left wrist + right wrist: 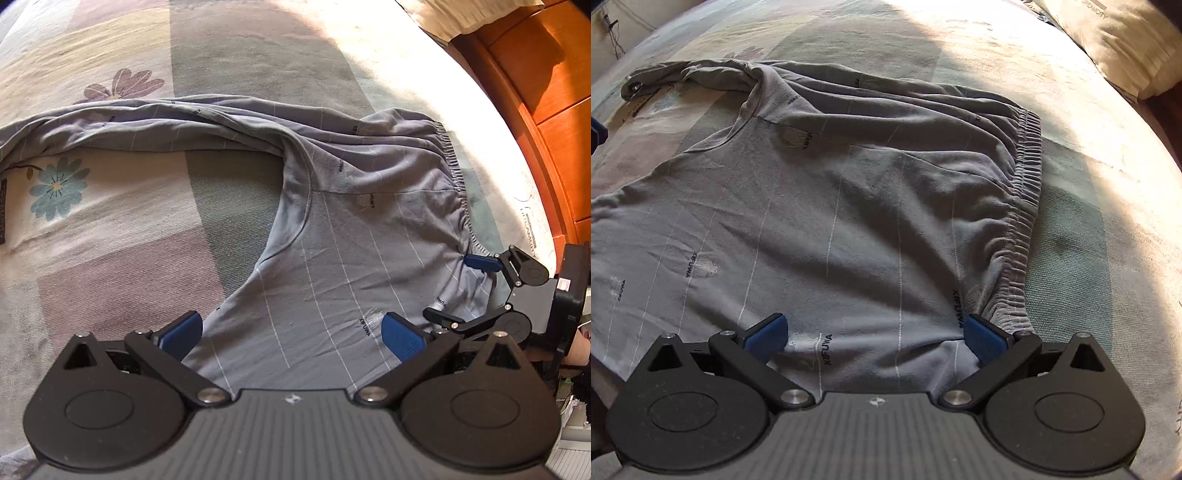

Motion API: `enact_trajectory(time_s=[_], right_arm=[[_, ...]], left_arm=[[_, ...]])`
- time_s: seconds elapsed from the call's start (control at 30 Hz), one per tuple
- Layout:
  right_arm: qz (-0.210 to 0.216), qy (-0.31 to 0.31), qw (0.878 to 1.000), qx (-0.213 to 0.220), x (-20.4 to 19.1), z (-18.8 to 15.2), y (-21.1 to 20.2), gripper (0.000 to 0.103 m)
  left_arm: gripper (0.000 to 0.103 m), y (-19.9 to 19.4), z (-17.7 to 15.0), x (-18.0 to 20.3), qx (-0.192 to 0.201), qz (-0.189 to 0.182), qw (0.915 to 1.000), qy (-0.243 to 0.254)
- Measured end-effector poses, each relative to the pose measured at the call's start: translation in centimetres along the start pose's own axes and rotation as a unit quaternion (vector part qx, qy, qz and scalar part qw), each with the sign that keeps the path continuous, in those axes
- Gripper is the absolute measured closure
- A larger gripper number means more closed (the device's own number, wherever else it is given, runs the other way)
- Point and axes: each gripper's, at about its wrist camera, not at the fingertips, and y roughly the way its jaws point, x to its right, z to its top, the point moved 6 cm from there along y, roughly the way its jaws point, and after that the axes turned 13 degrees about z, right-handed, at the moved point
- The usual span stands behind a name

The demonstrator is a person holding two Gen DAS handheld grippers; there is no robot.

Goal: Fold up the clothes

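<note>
Grey pyjama trousers (351,236) with thin white lines lie spread on the bed, elastic waistband (456,173) to the right, one leg stretched to the far left. My left gripper (291,334) is open, its blue pads straddling the near leg's cloth. My right gripper (875,338) is open over the near edge of the trousers (831,206), its right pad by the waistband (1023,206) corner. In the left wrist view the right gripper (458,288) shows at the right, open at the waistband's near end.
The trousers lie on a pastel bedspread (122,229) with flower prints. A wooden bed frame (535,85) runs along the right. A pillow (1115,40) sits at the far right in the right wrist view. Sunlight falls across the bed's far right.
</note>
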Motion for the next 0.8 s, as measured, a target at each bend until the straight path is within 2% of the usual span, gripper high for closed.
enact_trajectory(time_s=[0.07, 0.17, 0.27, 0.4, 0.6, 0.8], right_arm=[[0.002, 0.011, 1.0, -0.01, -0.2, 1.2, -0.4, 0.0], [0.035, 0.026, 0.998, 0.036, -1.0, 4.5, -1.7, 0.0], [0.07, 0.001, 0.996, 0.061, -2.0, 8.4, -1.1, 0.0], [0.11, -0.069, 0.988, 0.084, -3.8, 14.7, 1.5, 0.0], [0.198, -0.111, 0.97, 0.09, -8.3, 22.3, 4.3, 0.0], [0.22, -0.108, 0.968, 0.061, -11.2, 25.4, 7.9, 0.0]], left_arm=[[0.001, 0.3, 0.0, 0.2, 0.005, -0.003, 0.9999, -0.009], [0.001, 0.5, 0.2, -0.8, 0.012, 0.003, 0.9993, -0.034], [0.001, 0.3, 0.6, -2.8, 0.024, 0.01, 0.9973, -0.068], [0.001, 0.2, 1.7, -6.2, 0.049, 0.028, 0.9944, -0.089], [0.001, 0.2, 3.2, -11.8, 0.074, 0.051, 0.9881, -0.125], [0.001, 0.2, 3.7, -15.9, 0.088, 0.062, 0.9831, -0.148]])
